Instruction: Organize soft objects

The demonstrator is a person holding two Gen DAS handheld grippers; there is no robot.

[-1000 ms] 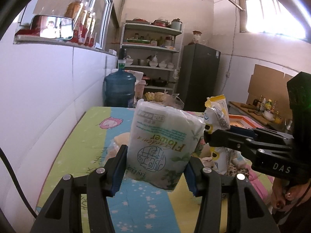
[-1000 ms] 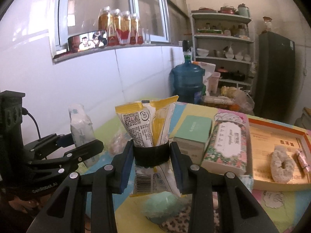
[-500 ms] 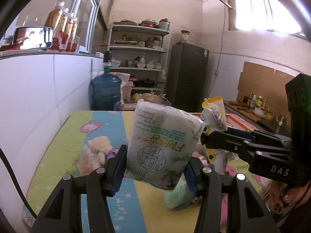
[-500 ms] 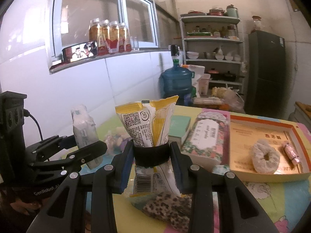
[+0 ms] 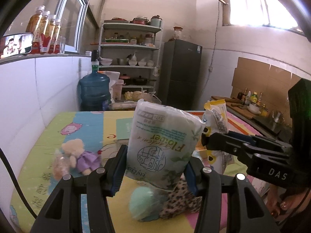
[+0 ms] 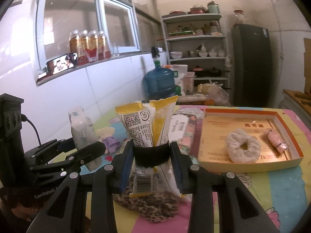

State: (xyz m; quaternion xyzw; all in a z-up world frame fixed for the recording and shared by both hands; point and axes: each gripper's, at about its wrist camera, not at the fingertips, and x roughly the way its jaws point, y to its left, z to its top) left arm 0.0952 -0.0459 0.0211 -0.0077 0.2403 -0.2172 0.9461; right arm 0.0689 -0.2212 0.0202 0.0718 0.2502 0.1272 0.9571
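Observation:
My left gripper (image 5: 155, 159) is shut on a white tissue pack (image 5: 163, 141) printed "Flower", held upright above the table. The right gripper (image 6: 151, 155) is shut on a yellow and white packet (image 6: 147, 124) at its black band. Each appears in the other's view: the right gripper (image 5: 206, 137) with its packet (image 5: 215, 114), the left gripper (image 6: 85, 151) with the tissue pack (image 6: 82, 134). Below them lie a mint green soft ball (image 5: 143, 202), a leopard-print cloth (image 6: 149, 205) and a teddy in a purple dress (image 5: 77, 155).
An orange-rimmed box tray (image 6: 250, 114) at the right holds a fluffy ring (image 6: 243, 145) and a pink roll (image 6: 276, 141). A floral tissue pack (image 6: 180, 130) lies beside it. The table wears a colourful cartoon cloth (image 5: 58, 136). A white wall runs along its left side.
Both grippers have moved to the right over the table, each still holding its pack. The teddy, the green ball and the leopard cloth have come into the left view.

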